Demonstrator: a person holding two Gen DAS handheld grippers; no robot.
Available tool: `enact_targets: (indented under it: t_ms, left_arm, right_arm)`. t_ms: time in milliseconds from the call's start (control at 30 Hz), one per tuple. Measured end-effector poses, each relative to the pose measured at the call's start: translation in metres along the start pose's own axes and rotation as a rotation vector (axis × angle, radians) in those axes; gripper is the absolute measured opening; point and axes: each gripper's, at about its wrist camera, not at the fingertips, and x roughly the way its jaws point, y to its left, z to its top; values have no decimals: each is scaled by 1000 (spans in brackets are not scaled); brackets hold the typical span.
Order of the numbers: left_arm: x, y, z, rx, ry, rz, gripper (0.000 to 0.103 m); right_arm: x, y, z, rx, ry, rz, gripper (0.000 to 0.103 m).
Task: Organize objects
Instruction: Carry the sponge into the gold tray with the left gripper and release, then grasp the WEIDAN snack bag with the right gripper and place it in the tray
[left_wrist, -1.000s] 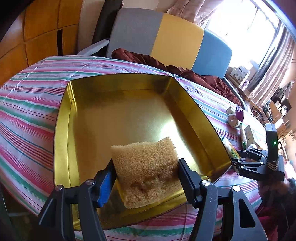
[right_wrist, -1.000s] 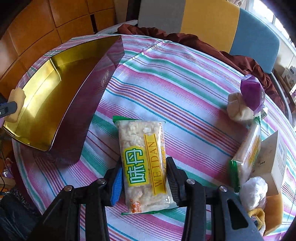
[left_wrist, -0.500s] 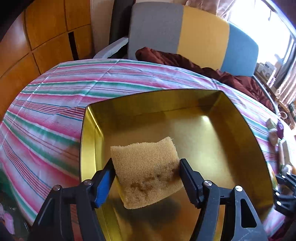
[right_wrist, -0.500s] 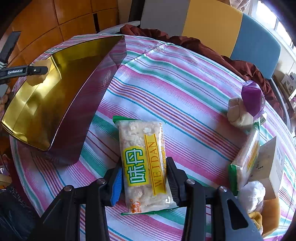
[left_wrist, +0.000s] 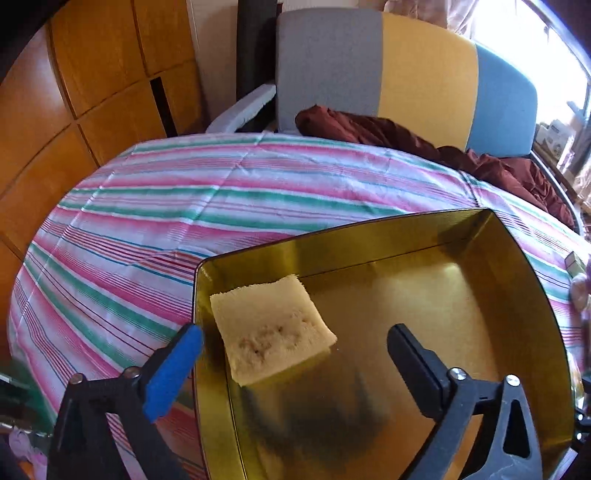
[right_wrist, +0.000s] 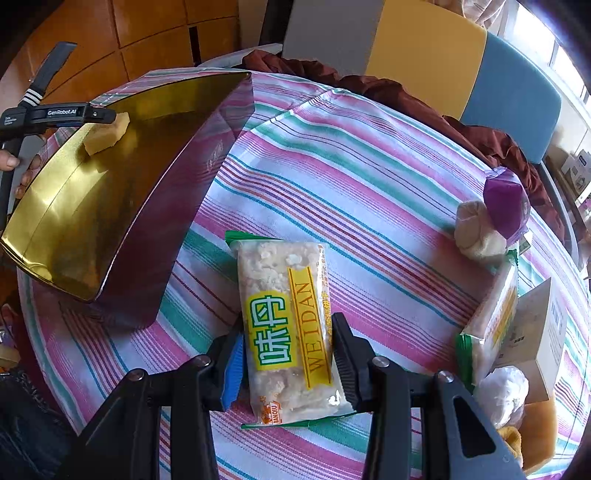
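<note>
1. The left hand-held gripper (left_wrist: 295, 345) has just spread its jaws wide; the yellow sponge (left_wrist: 271, 328) lies loose between them, touching neither pad.
2. The sponge sits in the gold tin tray (left_wrist: 517, 266), in its corner at about 9 o'clock in the left wrist view.
3. The right hand-held gripper (right_wrist: 288, 360) is clamped on a "WEIDAN" snack packet (right_wrist: 286, 325) on the striped counter (right_wrist: 369, 177), at 6 o'clock.
4. More packets (right_wrist: 491, 325) lie at 3 o'clock.

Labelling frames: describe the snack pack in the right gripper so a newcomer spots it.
On the striped tablecloth, right of the gold tin, the right gripper clamps a clear snack pack. Its yellow WEIDAN label faces up; the similar pack stands on edge by a box.
</note>
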Motion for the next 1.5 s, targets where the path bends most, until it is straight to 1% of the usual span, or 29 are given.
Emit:
enact_targets:
  t_ms: [167,333,500,700,800,967,1267,1367,1433,1500]
  left_arm:
    - [-39,-11,-18,4,-80,-27,103]
    - [-69,-21,-43,-19,-111,-75,103]
    - [-93,-28,-70,-41,-131,-80,103]
    - [-107,-36,-94,-42,-158,-35,103]
    - [-109,-39,-103,-45,-157,-24,103]
    - [-111,-43,-111,-57,-138,-48,103]
    - [-121,-47,-121,-62,-140,-81,103]
    - [-126,-40,-124,-80,-140,-101,103]
    - [-131,-34,-126,-90,-151,-100,103]
    - [-135,-25,-128,-103,-160,-99,103]
  right_arm:
    - [0,2,1,-7,-3,-14,43]
    - [0,3,1,-6,-5,-22,43]
    - [0,3,1,0,-6,-26,43]
    - [0,6,0,-1,-8,-41,43]
    - [-1,7,0,-4,-10,-51,42]
    - [-1,7,-1,1,-11,-56,42]
    - [-2,8,-2,38,-17,-70,42]
    - [-5,6,-3,81,-19,-79,42]
    - [-8,2,-2,133,-18,-94,41]
    - [-18,-3,1,173,-41,-115,41]
